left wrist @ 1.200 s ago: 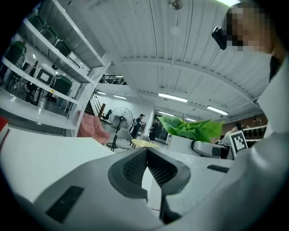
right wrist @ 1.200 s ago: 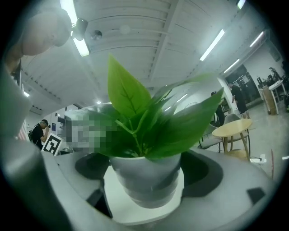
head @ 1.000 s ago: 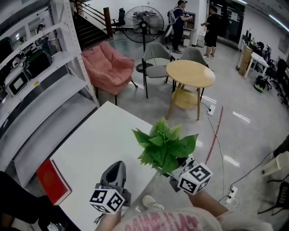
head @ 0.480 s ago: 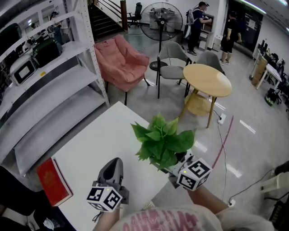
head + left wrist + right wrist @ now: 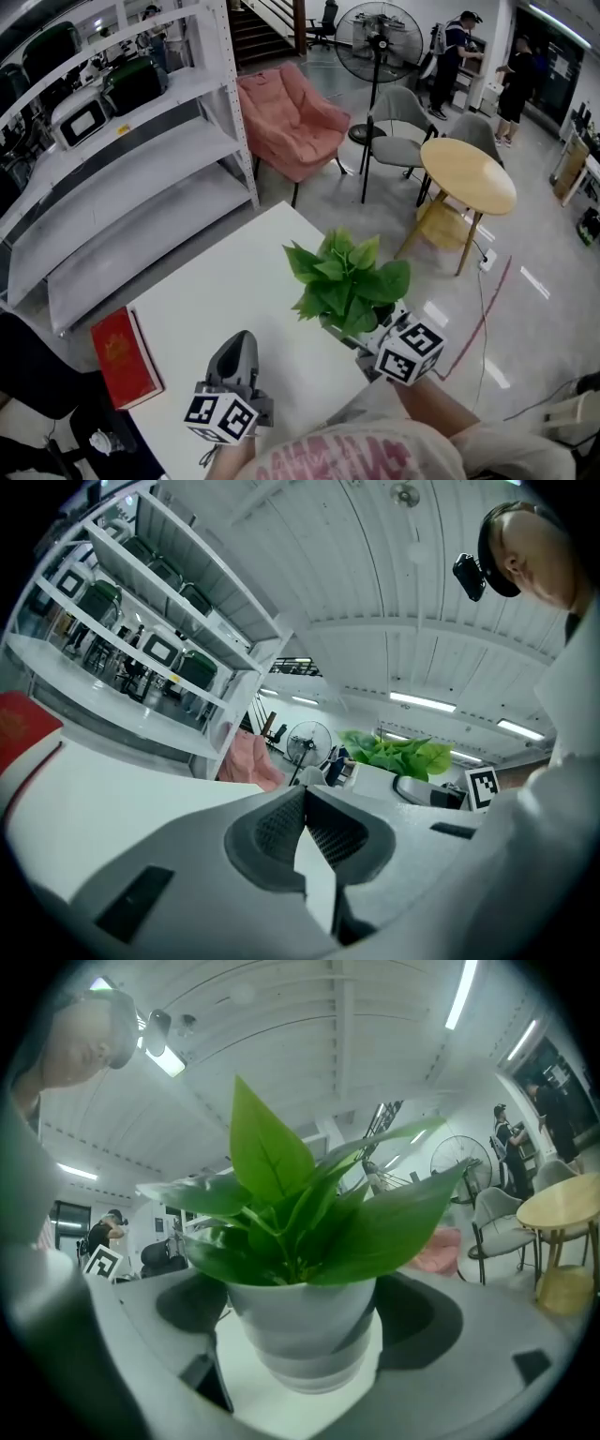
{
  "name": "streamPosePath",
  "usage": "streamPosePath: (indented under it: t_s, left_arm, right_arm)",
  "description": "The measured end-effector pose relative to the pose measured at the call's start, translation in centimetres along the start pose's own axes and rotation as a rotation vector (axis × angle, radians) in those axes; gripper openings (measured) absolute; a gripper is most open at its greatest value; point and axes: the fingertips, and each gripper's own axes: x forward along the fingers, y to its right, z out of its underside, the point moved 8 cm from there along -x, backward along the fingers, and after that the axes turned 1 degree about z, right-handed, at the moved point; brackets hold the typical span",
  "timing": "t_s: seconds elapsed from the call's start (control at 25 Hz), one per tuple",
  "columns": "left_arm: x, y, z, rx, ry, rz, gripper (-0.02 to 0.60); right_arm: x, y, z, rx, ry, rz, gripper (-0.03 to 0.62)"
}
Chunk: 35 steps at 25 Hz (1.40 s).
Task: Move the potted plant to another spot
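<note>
One potted plant (image 5: 345,281) still between right gripper (image 5: 354,336) fingers (image 5: 469,1335), over white table (image 5: 225,300).

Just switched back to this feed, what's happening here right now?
The person's right gripper is shut on the potted plant, gripping its pot and holding it upright by the right edge of the white table. Whether the pot rests on the table or is just lifted is unclear. The left gripper is shut and empty, low over the table's near side. A red book lies at the table's left edge.
</note>
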Motion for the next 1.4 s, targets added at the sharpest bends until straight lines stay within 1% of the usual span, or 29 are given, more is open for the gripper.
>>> streamPosePath:
  t_s: [0.24,0.44,0.72,1.04,1.2,1.4]
  left_arm:
    - [-1.4,-0.9,1.3,-0.039,0.008,-0.111,0.002]
    - [-1.4,-2.3,0.6,-0.061,0.04,-0.196,0.003]
    - [-1.3,-1.7,0.7,-0.083,0.073,-0.328,0.002]
    - [-3.4,-1.0,2.3,-0.143,0.113,-0.531,0.003]
    - [-5.3,-0.2,2.7,-0.169,0.151,-0.635,0.002]
    - [-7.9,0.7,4.1,-0.226,0.206,-0.748,0.003]
  right_arm:
    - [2.3,0.8,0.6,-0.01,-0.044,-0.058,0.508]
    - [6.2,1.8,0.8,-0.008,-0.088,-0.117,0.508]
    - [10.5,5.0,0.9,-0.021,-0.159,-0.206,0.508]
    - [15.0,8.3,2.0,-0.018,-0.207,-0.283,0.508]
    - [17.3,9.1,2.5,-0.055,-0.236,-0.338,0.508]
    - [19.7,10.1,3.7,-0.106,-0.284,-0.389,0.508]
